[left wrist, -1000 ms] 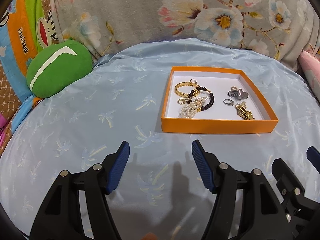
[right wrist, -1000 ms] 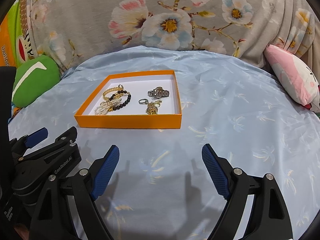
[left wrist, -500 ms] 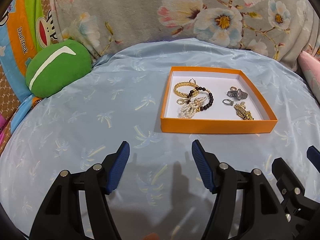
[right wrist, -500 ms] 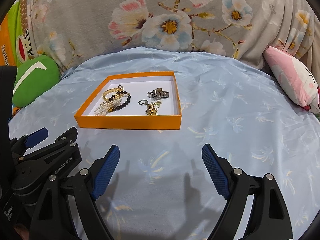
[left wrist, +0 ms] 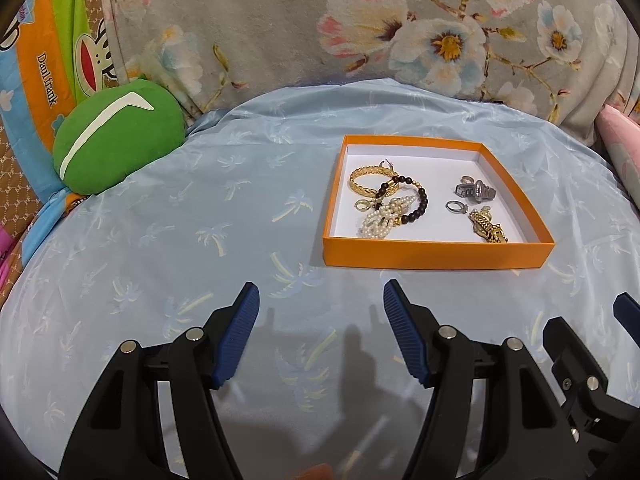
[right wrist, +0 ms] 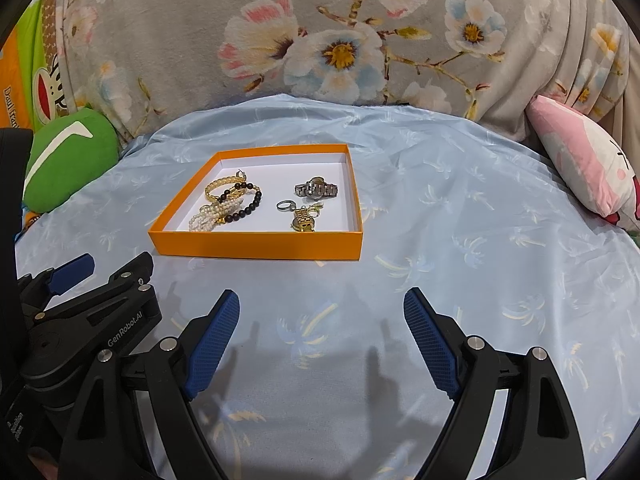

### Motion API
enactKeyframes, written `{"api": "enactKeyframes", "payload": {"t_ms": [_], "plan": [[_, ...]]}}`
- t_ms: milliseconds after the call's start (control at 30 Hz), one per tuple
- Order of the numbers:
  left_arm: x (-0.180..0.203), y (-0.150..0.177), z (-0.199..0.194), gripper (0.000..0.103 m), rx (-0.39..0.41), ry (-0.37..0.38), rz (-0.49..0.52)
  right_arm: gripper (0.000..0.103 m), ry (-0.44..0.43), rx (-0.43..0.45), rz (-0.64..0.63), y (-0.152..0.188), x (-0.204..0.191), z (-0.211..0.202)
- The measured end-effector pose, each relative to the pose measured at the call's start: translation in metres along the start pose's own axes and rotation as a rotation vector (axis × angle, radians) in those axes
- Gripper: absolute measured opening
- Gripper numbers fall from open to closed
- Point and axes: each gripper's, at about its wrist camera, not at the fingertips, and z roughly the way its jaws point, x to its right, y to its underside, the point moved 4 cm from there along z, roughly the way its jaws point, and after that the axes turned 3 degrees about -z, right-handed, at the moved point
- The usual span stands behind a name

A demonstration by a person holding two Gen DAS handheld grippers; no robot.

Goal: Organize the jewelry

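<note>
You cannot separate the heap of gold, white-pearl and dark-bead bracelets (left wrist: 386, 200) in the shallow orange cardboard tray (left wrist: 436, 257): the strands overlap, and where one ends is too small to tell. The tray's near wall hides the floor strip behind it. The pink plush pillow (left wrist: 618, 140) is cut off by the left view's right edge, the green round cushion (right wrist: 66, 160) partly hidden behind the black left gripper body (right wrist: 64, 320) in your right view.
</note>
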Motion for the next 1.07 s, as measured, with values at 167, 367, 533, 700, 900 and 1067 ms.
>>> {"api": "enactKeyframes", "payload": {"t_ms": [167,367,533,700,900,1067], "plan": [[0.0002,0.0005,0.0012,0.062,-0.004,0.002,0.000,0.083,0.001,0.000,0.000,0.0000,0.0007,0.0002],[-0.0001,0.0014,0.0018,0.062,0.002,-0.007,0.000,0.083,0.000,0.001,-0.001,0.0002,0.0005,0.0001],[0.0001,0.0019,0.0020,0.063,0.003,-0.010,0.000,0.083,0.000,0.001,-0.002,0.0003,0.0001,0.0001],[-0.0003,0.0017,0.0010,0.063,0.008,-0.015,0.000,0.083,0.001,0.001,-0.002,0.0005,-0.0003,0.0001],[-0.0011,0.0021,-0.0003,0.063,0.008,-0.025,0.000,0.083,0.001,0.002,-0.004,0.0006,-0.0006,0.0000],[-0.0022,0.0017,0.0001,0.063,0.008,-0.026,-0.002,0.083,0.005,0.006,-0.005,-0.0017,0.0021,-0.0007]]}}
